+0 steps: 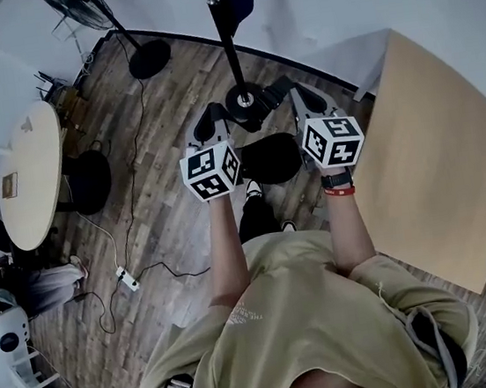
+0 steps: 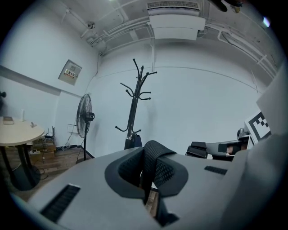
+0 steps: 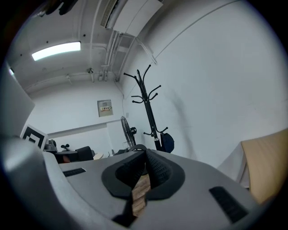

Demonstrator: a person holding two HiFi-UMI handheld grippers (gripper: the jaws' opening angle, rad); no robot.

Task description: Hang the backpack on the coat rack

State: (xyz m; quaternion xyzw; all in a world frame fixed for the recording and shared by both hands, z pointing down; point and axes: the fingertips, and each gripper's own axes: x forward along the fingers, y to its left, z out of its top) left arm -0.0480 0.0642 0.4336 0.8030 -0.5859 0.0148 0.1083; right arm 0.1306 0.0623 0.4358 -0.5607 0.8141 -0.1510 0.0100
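The black backpack (image 1: 269, 158) hangs low between my two grippers, above the wooden floor. My left gripper (image 1: 212, 113) is shut on a black mesh strap (image 2: 153, 166) of the backpack, which stands up between its jaws. My right gripper (image 1: 296, 93) is shut on another mesh strap (image 3: 157, 168), with floor showing through the gap below it. The black coat rack (image 1: 222, 23) stands just ahead of both grippers, its base (image 1: 244, 101) close to the fingertips. It rises against the white wall (image 2: 134, 108), hooks up top (image 3: 146, 87). A dark bag (image 3: 167, 141) hangs low on the rack.
A standing fan (image 2: 84, 119) is left of the rack, its round base (image 1: 150, 59) on the floor. A round pale table (image 1: 31, 172) and a dark stool (image 1: 88, 180) are at left. A light wooden table (image 1: 439, 163) fills the right. Cables and a power strip (image 1: 128, 279) lie at lower left.
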